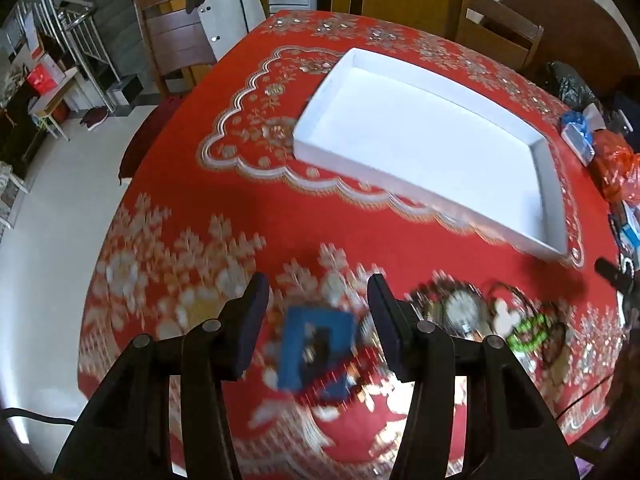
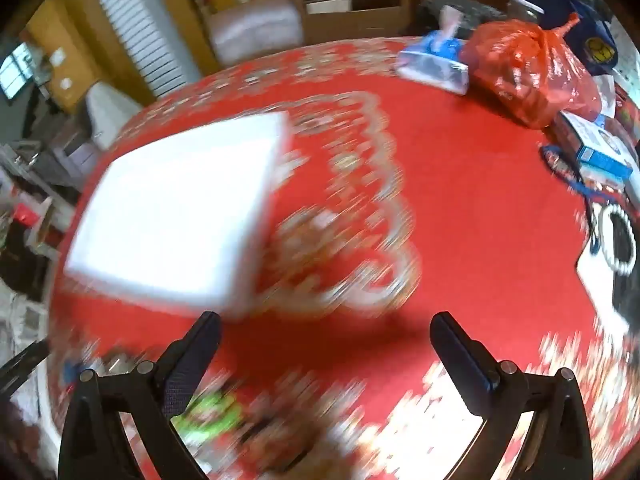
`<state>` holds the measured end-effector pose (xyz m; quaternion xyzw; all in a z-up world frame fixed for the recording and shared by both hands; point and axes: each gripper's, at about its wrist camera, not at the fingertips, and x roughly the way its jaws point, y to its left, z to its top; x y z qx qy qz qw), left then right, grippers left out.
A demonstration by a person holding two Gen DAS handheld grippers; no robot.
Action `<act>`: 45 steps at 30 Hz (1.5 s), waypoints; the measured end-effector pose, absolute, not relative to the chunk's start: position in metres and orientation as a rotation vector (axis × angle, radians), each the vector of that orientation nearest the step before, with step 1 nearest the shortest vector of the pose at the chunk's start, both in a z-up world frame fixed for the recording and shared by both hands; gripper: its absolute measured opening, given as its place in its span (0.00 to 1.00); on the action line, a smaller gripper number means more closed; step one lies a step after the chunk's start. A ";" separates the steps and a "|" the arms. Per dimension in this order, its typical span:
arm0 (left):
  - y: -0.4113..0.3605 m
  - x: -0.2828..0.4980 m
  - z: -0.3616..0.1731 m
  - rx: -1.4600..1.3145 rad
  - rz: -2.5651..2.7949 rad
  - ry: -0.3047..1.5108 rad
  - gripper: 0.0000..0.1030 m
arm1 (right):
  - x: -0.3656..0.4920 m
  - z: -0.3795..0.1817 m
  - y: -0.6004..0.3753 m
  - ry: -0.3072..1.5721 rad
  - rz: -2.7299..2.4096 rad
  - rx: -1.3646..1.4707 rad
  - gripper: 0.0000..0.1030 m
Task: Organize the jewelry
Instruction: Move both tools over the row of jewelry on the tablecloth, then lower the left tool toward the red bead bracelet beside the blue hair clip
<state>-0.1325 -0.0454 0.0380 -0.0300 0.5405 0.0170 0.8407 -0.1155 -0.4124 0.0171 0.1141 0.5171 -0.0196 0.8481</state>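
The left tool (image 1: 316, 312) hangs above the desk with red patterned cloth (image 1: 200, 208), its jaws released and holding nothing. Directly between and just beyond its fingers lies a small blue rectangular card with a dark piece of jewelry on it (image 1: 316, 354), so this tool is the nearer one. The card seems to lie slightly tilted, its long axis running away from the tool, but blur makes this uncertain. More jewelry, with a green beaded bracelet (image 1: 528, 334), lies to the tool's right. The empty white rectangular tray (image 1: 420, 188) waits further ahead. The right tool (image 2: 326, 344) is spread wide and empty.

Home dining rm: round desk w/ red floral patterned cloth (image 1: 200, 216), brown wooden dining chairs (image 1: 176, 36), metal-railed staircase (image 1: 76, 32), white tiled floor (image 1: 60, 208).
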 end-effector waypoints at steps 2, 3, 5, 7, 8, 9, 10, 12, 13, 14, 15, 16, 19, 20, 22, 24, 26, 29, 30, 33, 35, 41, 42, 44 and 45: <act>-0.051 -0.142 0.039 -0.064 0.038 1.135 0.49 | -0.138 0.028 -0.380 1.077 -0.005 0.201 1.00; -0.055 -0.151 0.041 -0.062 0.037 1.134 0.49 | -0.144 0.032 -0.367 1.069 0.016 0.185 1.00; -0.058 -0.163 0.046 -0.063 0.031 1.121 0.49 | -0.165 0.043 -0.342 1.052 0.049 0.151 1.00; -0.061 -0.172 0.049 -0.065 0.033 1.111 0.49 | -0.184 0.056 -0.318 1.018 0.085 0.138 1.00; -0.063 -0.177 0.052 -0.071 0.029 1.108 0.49 | -0.183 0.062 -0.314 1.012 0.098 0.135 1.00; -0.065 -0.182 0.055 -0.076 0.024 1.103 0.49 | -0.187 0.068 -0.304 1.002 0.105 0.122 1.00; -0.066 -0.186 0.056 -0.076 0.023 1.098 0.49 | -0.192 0.074 -0.295 0.990 0.106 0.102 1.00; -0.068 -0.195 0.060 -0.068 0.023 1.087 0.49 | -0.201 0.082 -0.282 0.975 0.111 0.081 1.00; -0.069 -0.199 0.062 -0.065 0.021 1.084 0.49 | -0.201 0.085 -0.278 0.971 0.116 0.072 1.00; -0.069 -0.202 0.063 -0.064 0.022 1.081 0.49 | -0.203 0.089 -0.273 0.964 0.120 0.062 1.00; -0.068 -0.205 0.065 -0.065 0.024 1.075 0.49 | -0.206 0.094 -0.268 0.955 0.112 0.044 1.00; -0.068 -0.207 0.067 -0.065 0.024 1.069 0.49 | -0.208 0.097 -0.265 0.950 0.108 0.035 1.00; -0.068 -0.213 0.072 -0.061 0.031 1.051 0.49 | -0.206 0.101 -0.266 0.945 0.112 0.042 1.00; -0.067 -0.214 0.073 -0.060 0.031 1.049 0.49 | -0.206 0.102 -0.266 0.944 0.113 0.043 1.00; -0.066 -0.214 0.073 -0.063 0.031 1.048 0.49 | -0.206 0.103 -0.265 0.943 0.110 0.030 1.00; -0.067 -0.214 0.074 -0.063 0.031 1.046 0.49 | -0.206 0.103 -0.262 0.944 0.111 0.022 1.00; -0.067 -0.213 0.075 -0.064 0.029 1.046 0.49 | -0.206 0.101 -0.262 0.943 0.112 0.024 1.00; -0.067 -0.213 0.075 -0.065 0.031 1.046 0.49 | -0.205 0.100 -0.260 0.945 0.111 0.019 1.00; -0.067 -0.212 0.075 -0.068 0.030 1.048 0.49 | -0.205 0.100 -0.260 0.947 0.107 0.014 1.00; -0.068 -0.210 0.076 -0.075 0.032 1.050 0.49 | -0.203 0.097 -0.259 0.957 0.107 0.008 1.00; -0.069 -0.208 0.077 -0.081 0.033 1.053 0.49 | -0.202 0.095 -0.259 0.965 0.109 0.013 1.00; -0.070 -0.208 0.077 -0.085 0.030 1.054 0.49 | -0.200 0.092 -0.256 0.973 0.115 0.002 1.00; -0.069 -0.207 0.077 -0.087 0.030 1.054 0.49 | -0.200 0.091 -0.256 0.974 0.116 0.006 1.00; -0.069 -0.206 0.077 -0.088 0.031 1.056 0.49 | -0.200 0.090 -0.256 0.977 0.117 0.010 1.00; -0.069 -0.206 0.077 -0.088 0.031 1.056 0.49 | -0.201 0.090 -0.256 0.978 0.116 0.011 1.00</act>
